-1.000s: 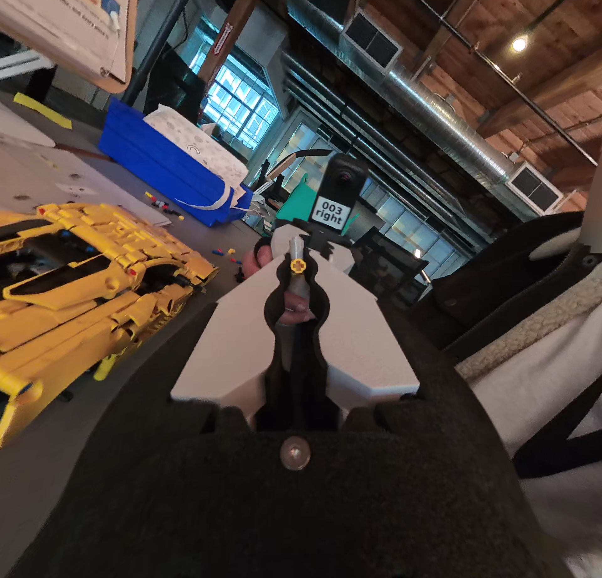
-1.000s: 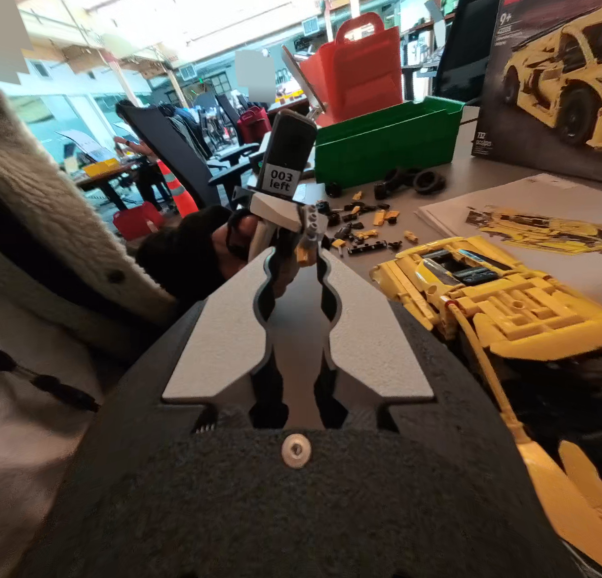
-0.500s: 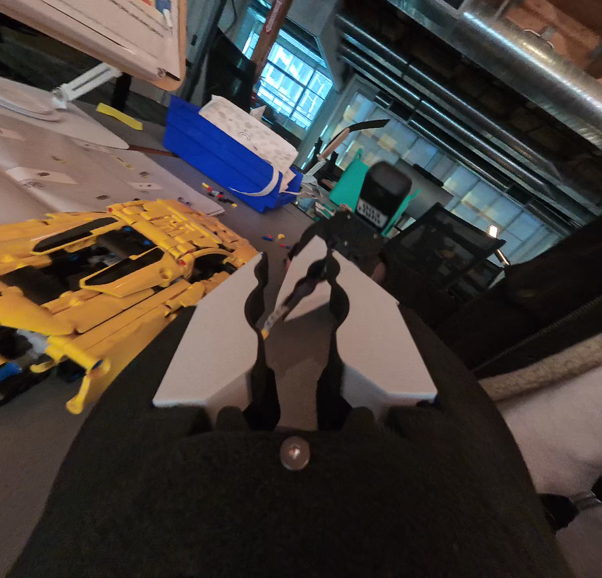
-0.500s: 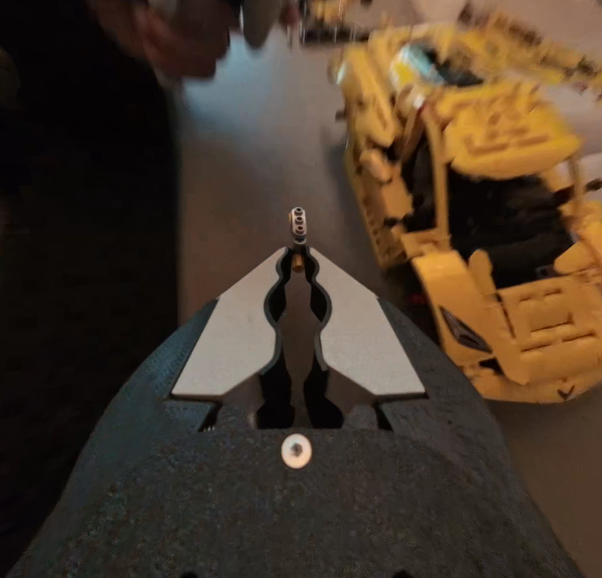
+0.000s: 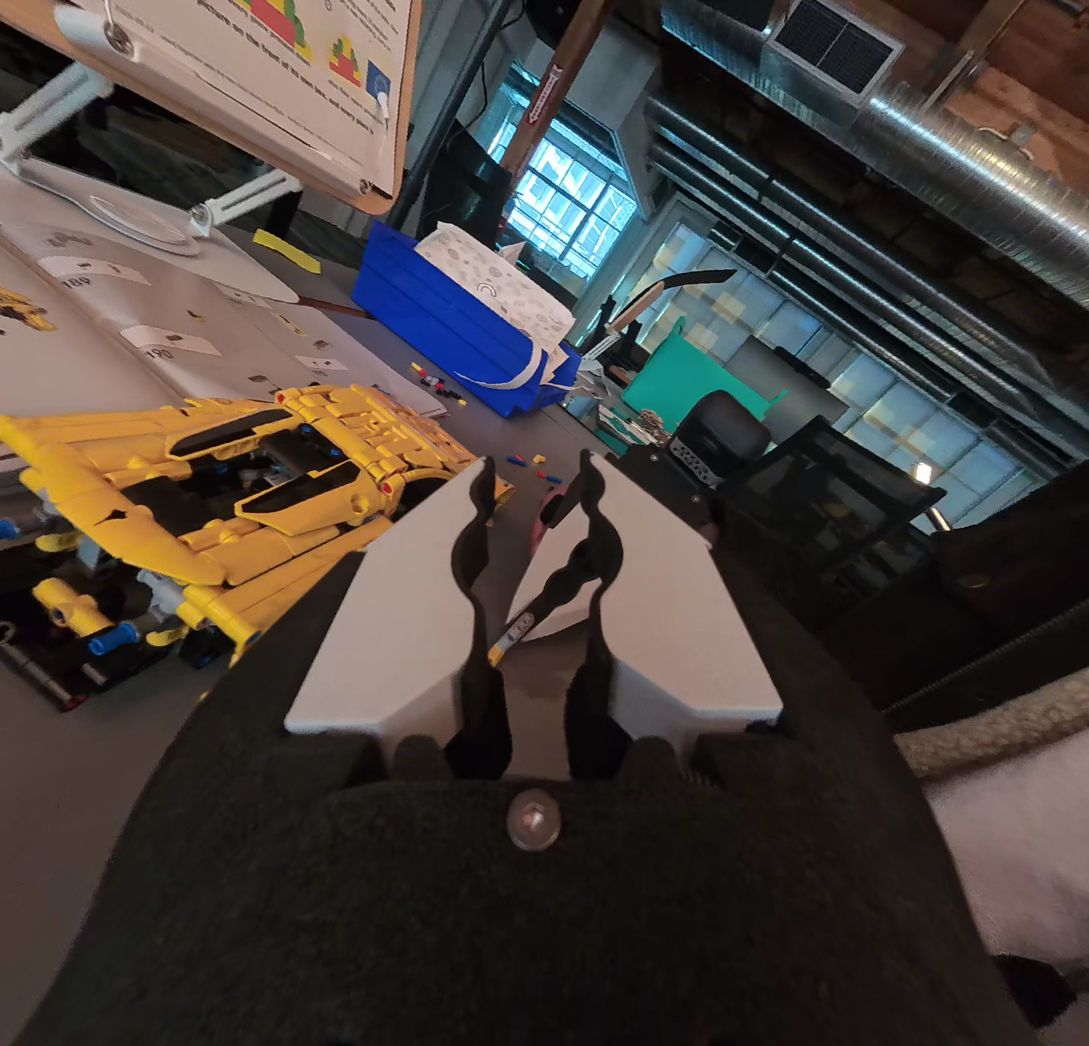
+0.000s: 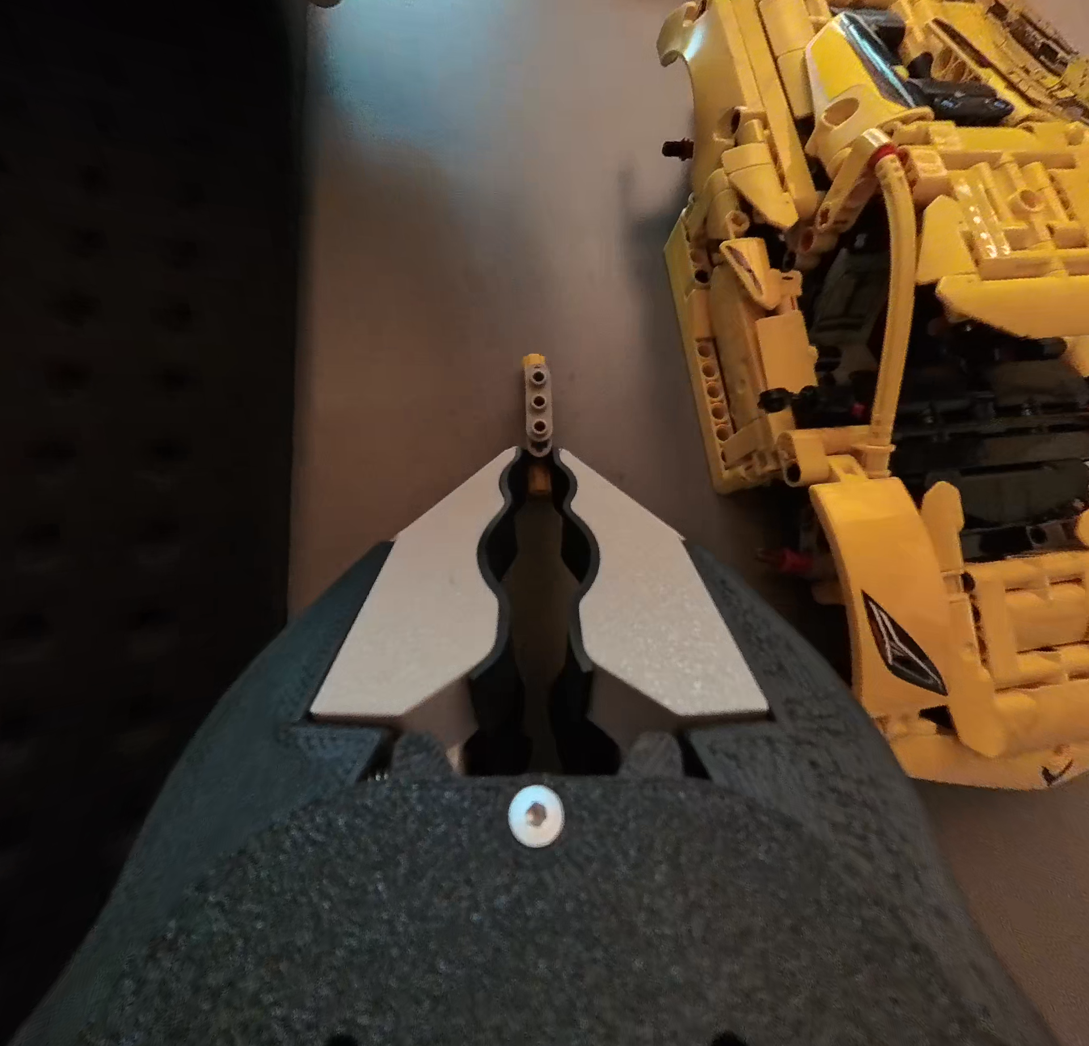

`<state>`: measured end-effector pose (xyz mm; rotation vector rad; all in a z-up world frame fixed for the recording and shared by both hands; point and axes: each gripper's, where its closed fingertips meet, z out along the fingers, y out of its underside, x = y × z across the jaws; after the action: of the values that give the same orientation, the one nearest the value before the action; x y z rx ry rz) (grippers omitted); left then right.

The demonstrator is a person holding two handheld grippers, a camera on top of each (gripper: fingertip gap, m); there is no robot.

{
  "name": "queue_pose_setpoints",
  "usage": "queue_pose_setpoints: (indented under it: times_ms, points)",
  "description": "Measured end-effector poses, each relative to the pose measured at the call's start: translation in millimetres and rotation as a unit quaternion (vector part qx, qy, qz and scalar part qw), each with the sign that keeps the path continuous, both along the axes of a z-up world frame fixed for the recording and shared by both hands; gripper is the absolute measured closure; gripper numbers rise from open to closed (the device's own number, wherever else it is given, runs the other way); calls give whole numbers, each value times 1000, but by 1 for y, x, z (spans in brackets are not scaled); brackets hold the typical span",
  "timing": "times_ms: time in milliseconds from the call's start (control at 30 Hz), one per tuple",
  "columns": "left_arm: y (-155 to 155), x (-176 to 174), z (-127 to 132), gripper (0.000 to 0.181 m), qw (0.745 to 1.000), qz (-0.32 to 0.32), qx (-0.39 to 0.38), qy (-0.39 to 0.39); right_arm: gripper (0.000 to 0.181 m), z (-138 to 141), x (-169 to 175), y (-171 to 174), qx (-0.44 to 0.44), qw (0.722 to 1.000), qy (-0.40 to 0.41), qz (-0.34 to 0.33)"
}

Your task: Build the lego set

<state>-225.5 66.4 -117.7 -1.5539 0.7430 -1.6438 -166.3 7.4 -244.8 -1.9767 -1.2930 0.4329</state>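
Grey beam [image 6: 537, 410] sits clamped in my right gripper [image 6: 537, 458], pointing down at the table [image 6: 471, 192], yellow car [image 6: 884, 369] at frame right; my left gripper [image 5: 533, 475], jaws apart, has released it.

A converted industrial loft used as a workshop-office: exposed metal ducts [image 5: 966, 151], wooden ceiling [image 5: 1013, 27], large factory windows [image 5: 560, 204], desk [image 5: 412, 334] with a blue parts bin [image 5: 436, 334] near its far edge.

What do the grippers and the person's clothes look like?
Both the left gripper and the right gripper have a dark textured body, a silver screw, and pale grey wedge fingers with wavy black inner edges. The person wears a dark jacket with fleece trim.
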Motion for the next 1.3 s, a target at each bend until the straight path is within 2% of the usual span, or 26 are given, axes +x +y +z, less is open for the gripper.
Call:
queue_pose_setpoints:
  times_ms: [133,200,300,400,500,567,667,733,767,833,900,933,1000,1067,1133,1200,1300]
  points:
    - [1,0,-4,154,1000,2,1,10,174,0,1,1,0,1000,1,-6]
    - [3,0,-4,154,1000,7,3,12,167,1,4,2,1,1000,1,-12]
    - [4,0,-5,154,1000,11,8,18,165,20,10,6,12,999,41,-31]
    - [5,1,-3,154,999,14,23,30,157,65,26,12,38,990,120,-62]
    - [10,3,14,154,996,10,58,68,160,137,77,35,95,973,155,-143]
    - [16,7,35,153,992,-6,81,101,151,178,110,52,90,967,138,-192]
    - [28,24,73,154,983,-46,111,141,146,199,151,82,9,962,56,-268]
    - [58,41,88,154,976,-25,141,161,146,191,172,106,-39,947,29,-316]
    - [80,49,87,154,971,-4,156,181,144,175,180,115,-86,935,32,-343]
    - [125,59,68,153,957,43,167,234,130,137,195,127,-186,901,48,-390]
    - [159,59,52,153,959,93,138,229,129,100,208,133,-244,858,90,-444]
    - [164,58,47,153,967,104,118,202,136,85,216,136,-242,844,108,-465]
    - [168,52,32,153,974,118,103,166,137,57,234,132,-247,816,119,-509]
    - [171,48,16,153,970,117,114,180,137,36,246,126,-263,795,123,-533]
    - [170,47,17,153,967,112,133,185,136,25,253,122,-292,777,123,-543]
    - [170,45,21,154,965,121,149,179,147,22,260,121,-296,769,116,-555]
    - [173,43,20,154,961,137,158,180,151,16,267,115,-297,768,81,-562]
